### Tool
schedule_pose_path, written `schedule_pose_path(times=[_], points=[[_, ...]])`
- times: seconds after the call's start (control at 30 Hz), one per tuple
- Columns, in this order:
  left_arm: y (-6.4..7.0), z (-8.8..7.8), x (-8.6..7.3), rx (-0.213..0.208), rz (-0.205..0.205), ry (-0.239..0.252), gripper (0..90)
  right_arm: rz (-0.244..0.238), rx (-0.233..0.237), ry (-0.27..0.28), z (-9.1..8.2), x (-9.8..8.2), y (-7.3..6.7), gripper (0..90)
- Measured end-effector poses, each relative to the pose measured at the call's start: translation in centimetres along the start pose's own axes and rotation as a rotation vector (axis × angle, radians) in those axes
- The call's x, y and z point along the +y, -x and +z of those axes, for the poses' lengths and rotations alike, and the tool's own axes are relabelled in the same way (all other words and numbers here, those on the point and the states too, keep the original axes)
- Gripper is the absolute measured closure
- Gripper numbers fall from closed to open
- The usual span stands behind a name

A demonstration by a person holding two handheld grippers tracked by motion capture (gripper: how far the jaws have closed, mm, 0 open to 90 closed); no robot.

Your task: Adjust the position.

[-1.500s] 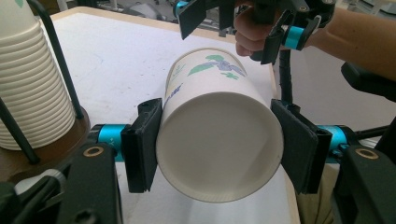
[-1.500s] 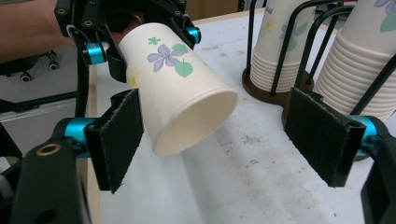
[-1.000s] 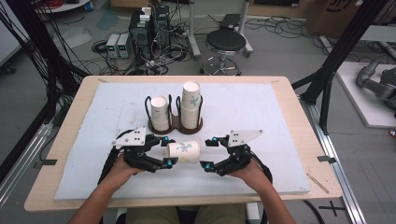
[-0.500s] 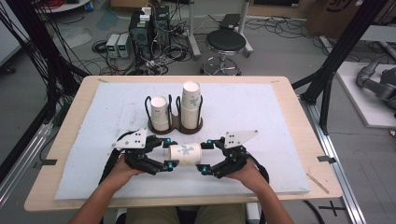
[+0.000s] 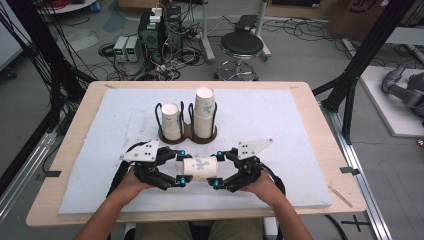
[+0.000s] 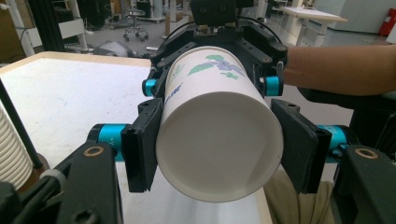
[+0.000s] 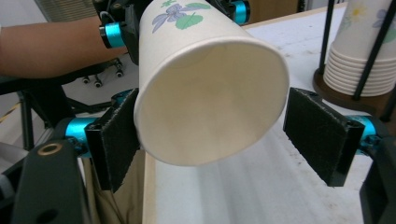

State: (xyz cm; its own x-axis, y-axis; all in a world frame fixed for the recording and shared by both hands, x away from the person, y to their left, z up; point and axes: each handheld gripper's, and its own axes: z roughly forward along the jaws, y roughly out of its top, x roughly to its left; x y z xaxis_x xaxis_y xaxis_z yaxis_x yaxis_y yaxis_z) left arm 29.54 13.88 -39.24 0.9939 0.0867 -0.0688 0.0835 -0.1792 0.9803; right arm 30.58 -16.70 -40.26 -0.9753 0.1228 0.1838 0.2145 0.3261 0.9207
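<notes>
White flower-printed paper cup (image 5: 199, 168), light, thin-walled and easily crushed, is held level above the bench (image 5: 300, 130); left hand-held gripper (image 6: 212, 154) is pinching its base end; right hand-held gripper (image 7: 212, 140) is spread around the rim, one pad touching; stiffer rim or base is best grasped.

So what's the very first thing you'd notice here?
A white paper cup with a purple flower print, lying on its side in the air between the left gripper and the right gripper, near the table's front edge. The left jaws squeeze one end; the right jaws stand wide around its open mouth. Behind it, a dark cup holder carries two cup stacks.
</notes>
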Motion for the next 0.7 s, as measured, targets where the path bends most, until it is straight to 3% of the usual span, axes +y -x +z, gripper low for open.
schedule_pose_path(times=[0.2,0.5,0.7], points=[[-0.05,-0.02,-0.08,-0.002,-0.003,0.005,37.3,-0.013,0.023,0.006,-0.04,0.00,-0.06,28.0],[-0.20,-0.01,-0.40,-0.004,-0.030,0.005,37.2,-0.038,0.005,0.019,-0.48,0.01,-0.05,36.7],[-0.20,0.27,-0.60,-0.001,-0.083,-0.015,33.9,-0.042,-0.002,0.016,-0.61,0.05,-0.04,37.8]])
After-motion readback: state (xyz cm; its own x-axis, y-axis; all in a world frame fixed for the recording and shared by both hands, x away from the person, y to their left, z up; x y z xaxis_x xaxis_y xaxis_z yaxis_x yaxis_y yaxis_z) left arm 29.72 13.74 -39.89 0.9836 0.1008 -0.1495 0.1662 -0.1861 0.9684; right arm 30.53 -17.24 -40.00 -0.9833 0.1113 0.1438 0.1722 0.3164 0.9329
